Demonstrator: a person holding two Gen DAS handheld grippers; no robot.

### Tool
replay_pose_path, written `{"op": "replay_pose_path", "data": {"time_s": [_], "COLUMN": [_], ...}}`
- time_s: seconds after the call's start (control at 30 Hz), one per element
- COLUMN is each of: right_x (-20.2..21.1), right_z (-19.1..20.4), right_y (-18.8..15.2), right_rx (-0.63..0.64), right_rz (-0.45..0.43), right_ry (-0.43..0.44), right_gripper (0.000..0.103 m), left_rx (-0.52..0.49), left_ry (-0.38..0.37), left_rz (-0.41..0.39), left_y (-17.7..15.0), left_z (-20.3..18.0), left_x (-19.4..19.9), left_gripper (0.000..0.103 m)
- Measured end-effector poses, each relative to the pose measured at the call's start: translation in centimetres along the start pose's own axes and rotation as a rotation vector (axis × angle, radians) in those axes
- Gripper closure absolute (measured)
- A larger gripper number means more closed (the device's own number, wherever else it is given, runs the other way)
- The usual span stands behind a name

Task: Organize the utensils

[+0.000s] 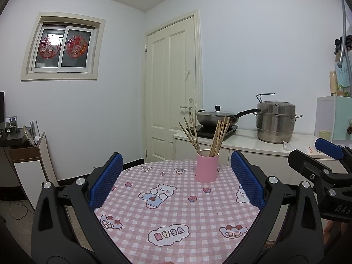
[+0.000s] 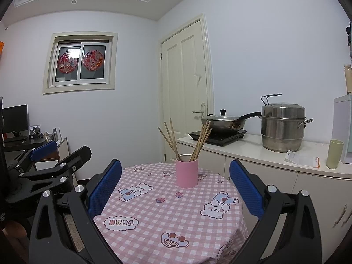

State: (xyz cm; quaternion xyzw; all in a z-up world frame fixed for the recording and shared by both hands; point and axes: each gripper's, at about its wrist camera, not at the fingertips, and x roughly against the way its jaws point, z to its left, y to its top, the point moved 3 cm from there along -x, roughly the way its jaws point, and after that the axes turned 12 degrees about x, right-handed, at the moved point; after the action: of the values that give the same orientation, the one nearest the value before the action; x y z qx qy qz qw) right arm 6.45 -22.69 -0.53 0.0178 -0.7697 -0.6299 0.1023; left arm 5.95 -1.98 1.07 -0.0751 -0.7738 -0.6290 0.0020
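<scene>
A pink cup (image 1: 206,167) stands upright at the far side of a round table with a pink checked cloth (image 1: 171,215); it also shows in the right wrist view (image 2: 187,173). Several wooden chopsticks (image 1: 203,136) stand in it, fanned out (image 2: 187,142). My left gripper (image 1: 176,182) is open and empty, held above the table's near side, well short of the cup. My right gripper (image 2: 176,189) is open and empty too, beside the left one. The right gripper shows at the left view's right edge (image 1: 325,165); the left gripper shows at the right view's left edge (image 2: 50,160).
A white counter (image 2: 264,154) behind the table holds an induction hob with a lidded pan (image 2: 222,122), a steel steamer pot (image 2: 282,127), a green cup (image 2: 334,154) and papers. A closed door (image 1: 171,88) is behind. A desk and a low cabinet (image 1: 28,165) stand left.
</scene>
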Motion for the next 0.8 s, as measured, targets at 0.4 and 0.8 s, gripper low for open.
{"op": "replay_pose_path", "data": {"time_s": [0.4,0.8], "right_x": [-0.02,-0.2], "right_z": [0.13,0.06], "right_y": [-0.02,-0.25], "right_rx": [0.002,0.003], "right_rz": [0.003,0.009], "right_ry": [0.003,0.003], "right_gripper": [0.008,0.008], "left_rx": [-0.003,0.007], "left_ry": [0.003,0.02], "left_rz": [-0.005,-0.007], "left_y": [-0.1,-0.25], "left_z": [-0.08,0.07], "left_x": [0.02,-0.21], "left_gripper": [0.006,0.006]}}
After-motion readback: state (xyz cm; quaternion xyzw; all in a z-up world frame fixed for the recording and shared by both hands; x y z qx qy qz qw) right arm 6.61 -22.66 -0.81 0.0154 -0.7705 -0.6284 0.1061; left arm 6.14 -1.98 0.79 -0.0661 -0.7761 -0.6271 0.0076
